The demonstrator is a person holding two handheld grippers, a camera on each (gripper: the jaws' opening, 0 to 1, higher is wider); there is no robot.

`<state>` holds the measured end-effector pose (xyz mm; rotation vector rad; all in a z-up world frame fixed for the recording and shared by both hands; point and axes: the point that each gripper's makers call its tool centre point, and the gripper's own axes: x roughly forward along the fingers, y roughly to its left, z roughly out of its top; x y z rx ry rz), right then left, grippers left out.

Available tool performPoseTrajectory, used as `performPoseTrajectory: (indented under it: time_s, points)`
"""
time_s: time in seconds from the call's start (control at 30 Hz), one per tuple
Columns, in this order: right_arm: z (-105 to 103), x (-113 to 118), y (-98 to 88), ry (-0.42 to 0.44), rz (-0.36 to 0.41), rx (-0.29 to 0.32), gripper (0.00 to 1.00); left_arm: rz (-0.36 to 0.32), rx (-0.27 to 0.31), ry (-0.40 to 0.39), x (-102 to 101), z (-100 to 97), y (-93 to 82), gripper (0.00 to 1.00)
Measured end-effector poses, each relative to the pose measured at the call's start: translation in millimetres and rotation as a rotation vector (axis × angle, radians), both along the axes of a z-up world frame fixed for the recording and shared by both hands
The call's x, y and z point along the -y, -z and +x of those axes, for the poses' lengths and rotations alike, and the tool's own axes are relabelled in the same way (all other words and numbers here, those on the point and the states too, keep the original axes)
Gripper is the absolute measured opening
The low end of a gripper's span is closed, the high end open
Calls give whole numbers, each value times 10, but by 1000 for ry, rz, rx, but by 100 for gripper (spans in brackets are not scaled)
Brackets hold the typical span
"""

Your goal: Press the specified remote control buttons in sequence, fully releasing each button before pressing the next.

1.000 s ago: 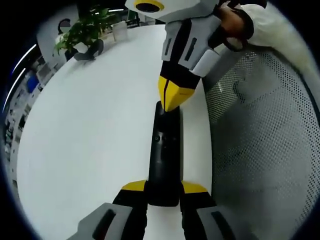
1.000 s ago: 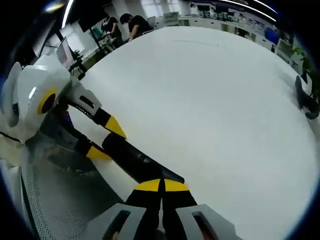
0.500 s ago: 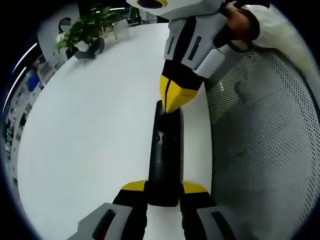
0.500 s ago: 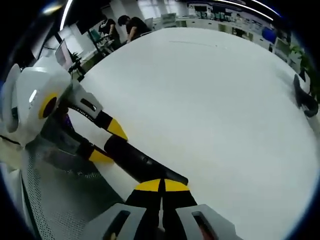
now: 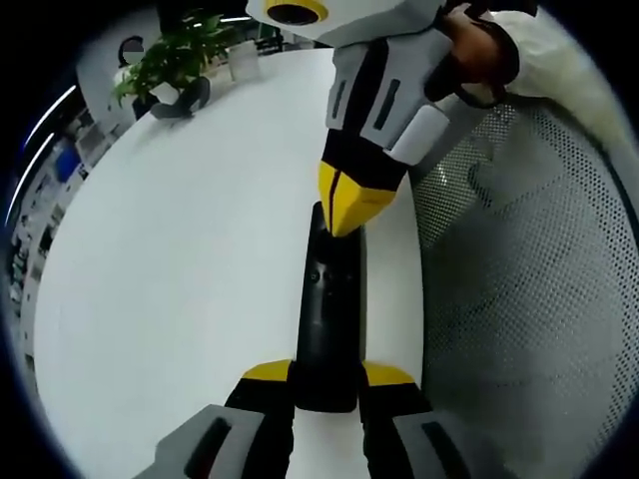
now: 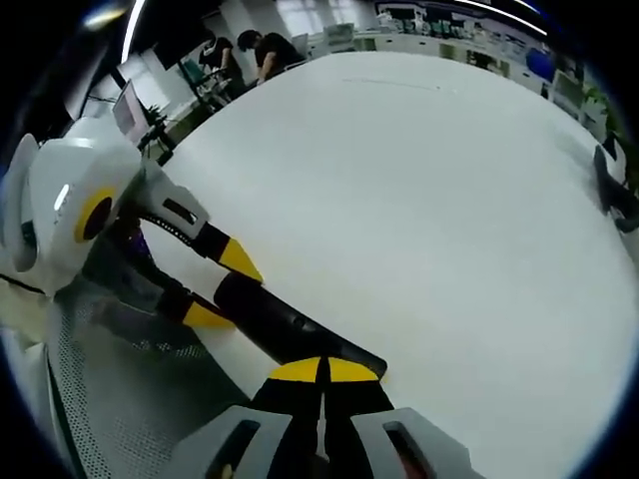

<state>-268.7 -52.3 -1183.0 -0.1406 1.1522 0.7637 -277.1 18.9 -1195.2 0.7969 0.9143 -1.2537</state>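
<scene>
Left gripper fingers clamp the near end of the black remote control, lying on the white surface; right gripper fingers closed together, tips on its far end

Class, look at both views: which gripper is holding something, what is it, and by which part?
The left gripper holds the black remote control by its near end, one finger on each long side. The right gripper, shut, holds nothing; its tip is at the remote's far end.
</scene>
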Motion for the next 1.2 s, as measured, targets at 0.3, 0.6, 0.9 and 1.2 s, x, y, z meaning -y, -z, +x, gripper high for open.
performPoseTrajectory:
  time_s: [0.3,0.6,0.9,1.2]
  points:
    - [3,-4,5,-1,8,-20,0,8,-1,8,0,-1,1,22]
    - [8,-1,-7,47,27,-55,0,30,-11,8,0,3,4,22]
    - [86,-25,-35,54,38,-39,0,43,-8,8,1,-2,4,23]
    - [151,-105,-9,27,31,-50,0,42,-9,7,1,-1,3,22]
